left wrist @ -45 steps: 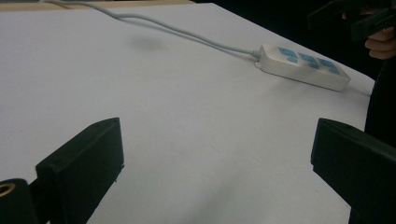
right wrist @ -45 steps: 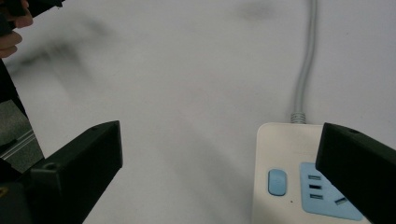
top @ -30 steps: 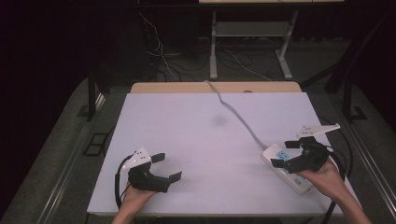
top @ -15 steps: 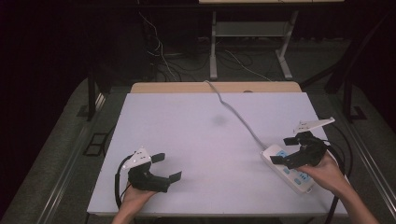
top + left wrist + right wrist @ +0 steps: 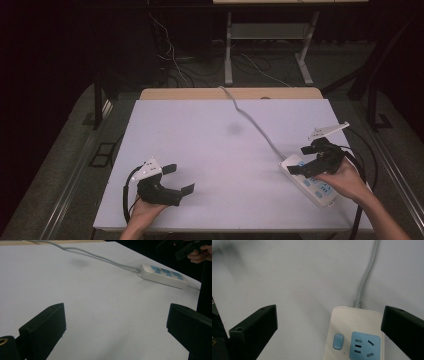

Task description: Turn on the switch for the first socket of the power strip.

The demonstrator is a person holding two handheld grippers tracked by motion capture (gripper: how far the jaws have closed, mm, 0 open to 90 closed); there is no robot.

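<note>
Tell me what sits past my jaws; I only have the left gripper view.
Observer: In the right gripper view, the white plastic power strip has a blue rocker switch at its cord end.
Operator: Report the right tool.
Observer: The right tool hovers over that cord end, jaws wide open.
Operator: Trace the cord.
Observer: The high view shows the grey cord running off the white table's far edge.

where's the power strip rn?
In the high view the power strip lies near the white table's front right corner, under the open right gripper, its cord running to the far edge.
</note>
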